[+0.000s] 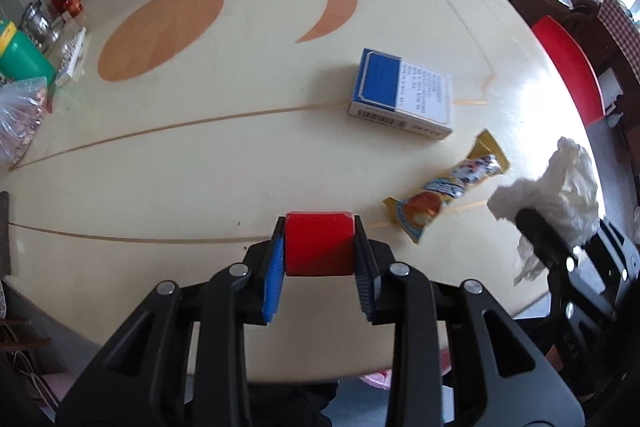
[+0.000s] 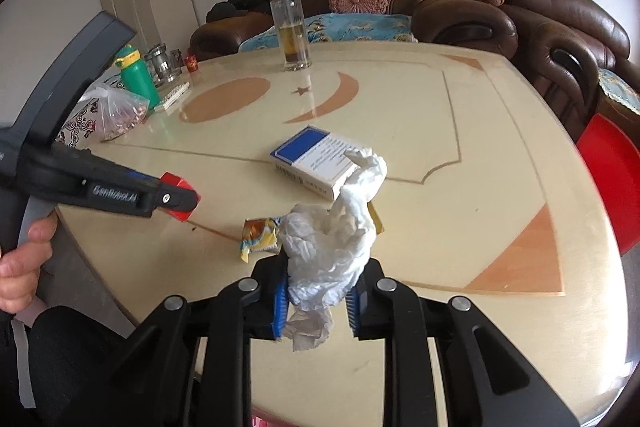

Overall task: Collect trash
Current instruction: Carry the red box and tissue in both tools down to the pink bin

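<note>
— Red box (image 1: 319, 243) sits squeezed tight in the left gripper (image 1: 319, 227), up off the table (image 1: 240, 155).

— And the right gripper (image 2: 318, 291)?

— It pinches the white tissue (image 2: 332, 247). 1 yellow wrapper (image 1: 448, 187) lies beside the blue box (image 1: 404, 95).

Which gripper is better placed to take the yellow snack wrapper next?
Neither can yet: the left gripper is shut on a red box, the right gripper on crumpled tissue. Once emptied, probably right: the snack wrapper lies just beyond its fingertips.
</note>
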A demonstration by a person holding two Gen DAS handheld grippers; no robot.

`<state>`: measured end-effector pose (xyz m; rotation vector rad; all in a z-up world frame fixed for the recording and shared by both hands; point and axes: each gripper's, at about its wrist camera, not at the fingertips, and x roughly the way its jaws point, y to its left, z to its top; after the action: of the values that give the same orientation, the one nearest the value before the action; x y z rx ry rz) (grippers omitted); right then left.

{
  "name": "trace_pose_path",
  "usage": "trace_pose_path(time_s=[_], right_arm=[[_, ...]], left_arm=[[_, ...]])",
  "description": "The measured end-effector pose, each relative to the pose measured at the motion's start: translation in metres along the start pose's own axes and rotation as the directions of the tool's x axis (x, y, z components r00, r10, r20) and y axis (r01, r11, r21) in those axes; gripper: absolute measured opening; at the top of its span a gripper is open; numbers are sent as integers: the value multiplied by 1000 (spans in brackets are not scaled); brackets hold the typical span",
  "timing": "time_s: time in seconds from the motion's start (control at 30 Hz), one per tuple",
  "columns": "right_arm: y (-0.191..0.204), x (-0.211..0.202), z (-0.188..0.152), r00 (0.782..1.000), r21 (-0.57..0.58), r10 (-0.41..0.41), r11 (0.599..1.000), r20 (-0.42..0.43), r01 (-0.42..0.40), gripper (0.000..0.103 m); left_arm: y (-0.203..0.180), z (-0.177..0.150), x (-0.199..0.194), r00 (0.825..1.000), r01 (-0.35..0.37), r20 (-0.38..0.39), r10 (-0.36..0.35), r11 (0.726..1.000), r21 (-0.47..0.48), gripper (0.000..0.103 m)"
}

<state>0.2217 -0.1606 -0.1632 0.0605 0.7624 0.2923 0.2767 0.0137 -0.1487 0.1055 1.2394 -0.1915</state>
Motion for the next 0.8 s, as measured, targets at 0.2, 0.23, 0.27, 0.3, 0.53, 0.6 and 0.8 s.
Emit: trace_pose_path(time_s=[0.2, 0.23, 0.27, 0.3, 0.53, 0.6, 0.8], right_arm=[[5, -31, 5, 999, 2, -26, 1000, 39, 26, 23], [6, -37, 5, 999, 2, -30, 1000, 44, 30, 23], [7, -44, 5, 998, 2, -34, 999, 49, 34, 23], [8, -51, 5, 998, 3, -39, 999, 55, 39, 23], [22, -105, 5, 991, -2, -66, 998, 117, 66, 23], [29, -120, 4, 989, -16, -77, 997, 129, 80, 23], [44, -158, -7, 984, -26, -92, 995, 149, 97, 23]], left_arm=[[-2, -19, -37, 998, 2, 69, -4, 1000, 30, 31], [-2, -23, -43, 997, 4, 80, -6, 1000, 31, 31], [-3, -29, -51, 996, 6, 89, -9, 999, 33, 31], [-2, -31, -54, 995, 8, 95, -12, 999, 36, 31], [-12, -62, -87, 988, 16, 150, -26, 998, 62, 31], [-17, -73, -95, 985, 24, 168, -34, 998, 61, 31], [-37, -104, -114, 977, 29, 207, -47, 996, 89, 31]])
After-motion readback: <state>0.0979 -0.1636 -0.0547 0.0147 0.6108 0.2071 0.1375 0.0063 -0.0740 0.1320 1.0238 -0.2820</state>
